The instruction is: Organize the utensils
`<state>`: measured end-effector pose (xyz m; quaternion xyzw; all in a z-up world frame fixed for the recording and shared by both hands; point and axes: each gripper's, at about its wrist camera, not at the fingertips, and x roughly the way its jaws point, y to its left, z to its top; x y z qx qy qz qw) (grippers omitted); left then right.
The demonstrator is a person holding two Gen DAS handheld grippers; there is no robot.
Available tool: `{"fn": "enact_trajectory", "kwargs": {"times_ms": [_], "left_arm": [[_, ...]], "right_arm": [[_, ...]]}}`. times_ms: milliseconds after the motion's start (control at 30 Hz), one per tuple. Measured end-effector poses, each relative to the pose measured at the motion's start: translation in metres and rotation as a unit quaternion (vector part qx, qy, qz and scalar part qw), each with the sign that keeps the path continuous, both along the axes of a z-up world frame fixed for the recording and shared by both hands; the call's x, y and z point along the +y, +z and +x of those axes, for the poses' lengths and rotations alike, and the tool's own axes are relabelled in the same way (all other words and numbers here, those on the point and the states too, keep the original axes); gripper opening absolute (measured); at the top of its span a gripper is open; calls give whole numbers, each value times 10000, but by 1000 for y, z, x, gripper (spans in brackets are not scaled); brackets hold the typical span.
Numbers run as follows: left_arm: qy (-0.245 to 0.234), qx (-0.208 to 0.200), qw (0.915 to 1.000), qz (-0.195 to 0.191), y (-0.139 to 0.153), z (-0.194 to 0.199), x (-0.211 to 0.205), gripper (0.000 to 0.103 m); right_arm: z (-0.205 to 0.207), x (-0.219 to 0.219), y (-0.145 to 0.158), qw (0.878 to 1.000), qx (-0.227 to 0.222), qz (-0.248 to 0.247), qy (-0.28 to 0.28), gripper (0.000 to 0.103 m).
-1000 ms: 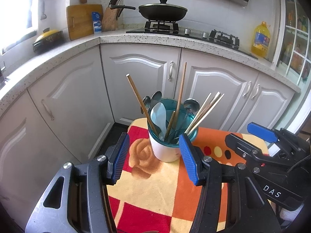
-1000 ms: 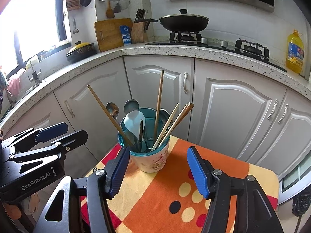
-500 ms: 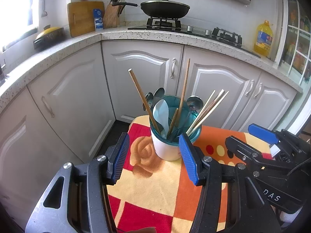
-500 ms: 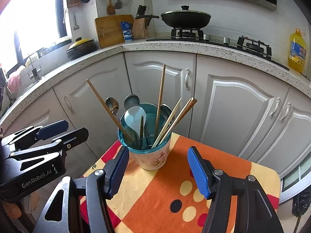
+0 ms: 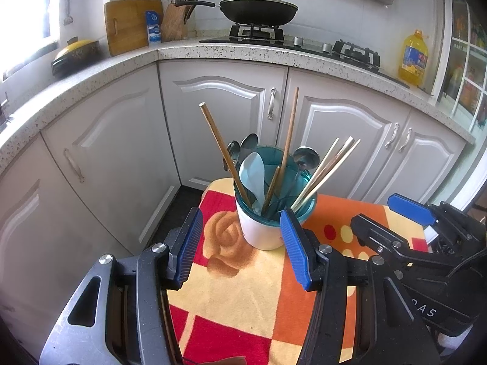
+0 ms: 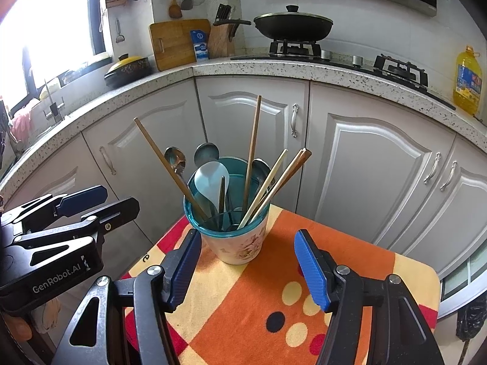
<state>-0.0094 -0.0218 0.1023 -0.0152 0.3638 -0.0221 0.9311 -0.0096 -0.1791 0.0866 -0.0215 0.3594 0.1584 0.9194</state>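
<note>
Left gripper (image 5: 242, 243) jaws spread wide, nothing between the blue pads, held low just in front of the utensil cup (image 5: 264, 228); the cup's base sits in the gap's line of sight, no contact visible. Right gripper (image 6: 248, 269) likewise spread apart and empty, also just short of the cup (image 6: 236, 243), coming at it from the other side. Each gripper shows at the edge of the other's view: right one at right of cup in the left wrist view, left one at left of cup in the right wrist view. Cup: white body with faint floral print, teal translucent insert (image 6: 226, 222), standing upright on a small table under an orange, red and yellow cloth (image 6: 268, 298), toward the cloth's far edge. Inside the cup: a long brown chopstick (image 5: 225, 155) leaning left, another brown chopstick (image 5: 288, 135) near upright, a bundle of pale chopsticks (image 5: 327, 172) leaning right, a white plastic spoon (image 5: 252, 175) bowl up, several metal spoons (image 6: 206, 153) bowl up along the far rim. Beyond the cup: white cabinet doors (image 6: 368, 167) under a speckled countertop (image 6: 274, 68). On the countertop: a black lidded wok (image 6: 292, 26) on a gas hob, a wooden cutting board (image 6: 178, 42), a knife block (image 6: 220, 38), a yellow oil bottle (image 6: 467, 80) far right of the cup.
</note>
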Motion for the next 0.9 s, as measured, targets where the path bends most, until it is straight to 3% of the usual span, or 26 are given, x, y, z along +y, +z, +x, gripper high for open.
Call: {"fn": "enact_trajectory", "kwargs": {"times_ms": [900], "left_arm": [[-38, 26, 10000, 41, -3, 2, -3, 53]], "right_arm": [[2, 2, -5, 9999, 75, -64, 57, 63]]}}
